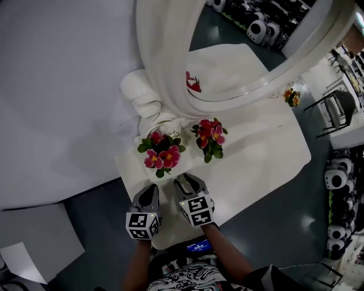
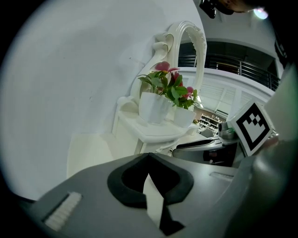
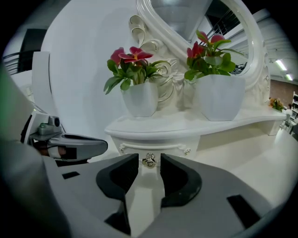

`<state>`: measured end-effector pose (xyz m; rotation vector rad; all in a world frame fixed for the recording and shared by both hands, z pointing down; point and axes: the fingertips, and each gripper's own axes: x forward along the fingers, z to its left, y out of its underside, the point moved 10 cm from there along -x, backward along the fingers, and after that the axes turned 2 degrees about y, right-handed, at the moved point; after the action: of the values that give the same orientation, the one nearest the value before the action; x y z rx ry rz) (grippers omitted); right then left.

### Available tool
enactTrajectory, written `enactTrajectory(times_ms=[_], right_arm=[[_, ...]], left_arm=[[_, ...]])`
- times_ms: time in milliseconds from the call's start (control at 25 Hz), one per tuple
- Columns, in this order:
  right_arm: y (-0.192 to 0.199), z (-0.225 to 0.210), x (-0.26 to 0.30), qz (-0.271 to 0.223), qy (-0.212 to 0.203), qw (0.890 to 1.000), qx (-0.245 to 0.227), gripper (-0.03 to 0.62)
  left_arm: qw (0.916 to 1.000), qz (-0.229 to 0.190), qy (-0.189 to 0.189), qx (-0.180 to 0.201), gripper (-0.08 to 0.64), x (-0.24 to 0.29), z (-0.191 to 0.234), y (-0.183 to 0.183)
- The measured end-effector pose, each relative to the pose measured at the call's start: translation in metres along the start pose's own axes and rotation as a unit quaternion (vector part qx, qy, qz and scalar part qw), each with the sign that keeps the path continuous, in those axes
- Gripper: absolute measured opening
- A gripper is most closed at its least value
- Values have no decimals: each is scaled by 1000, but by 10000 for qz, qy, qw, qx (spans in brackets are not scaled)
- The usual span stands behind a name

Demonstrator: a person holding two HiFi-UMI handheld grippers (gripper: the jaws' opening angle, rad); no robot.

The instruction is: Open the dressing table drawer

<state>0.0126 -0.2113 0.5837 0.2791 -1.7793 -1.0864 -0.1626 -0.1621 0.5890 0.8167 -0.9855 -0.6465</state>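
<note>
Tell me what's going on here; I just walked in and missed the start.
A person holds a gripper in each hand at a white dressing table. The right gripper, jaws apart, is lined up on the small metal knob of the drawer without gripping it. The left gripper sits beside it, jaws shut and empty. The drawer is closed.

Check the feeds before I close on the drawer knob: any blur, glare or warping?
Right gripper view: drawer knob sharp, evenly lit; fisheye bows the shelf, corners black. Left gripper view: same warping, glare spot top right, near fingers dark. Head view: mirror frame bends hard, white on white, low contrast.
</note>
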Motion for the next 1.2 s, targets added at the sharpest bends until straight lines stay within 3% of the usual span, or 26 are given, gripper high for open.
enactTrajectory(times_ms=[200,1200], right_arm=[[3,2,12,154,23,9997,-172,107],[29,14,-27,635,216,9975,-234,104]], left_arm=[[10000,-4,-7,-35,2,1,1,1],[9998,-158,100,-28,2,-15,9,-12]])
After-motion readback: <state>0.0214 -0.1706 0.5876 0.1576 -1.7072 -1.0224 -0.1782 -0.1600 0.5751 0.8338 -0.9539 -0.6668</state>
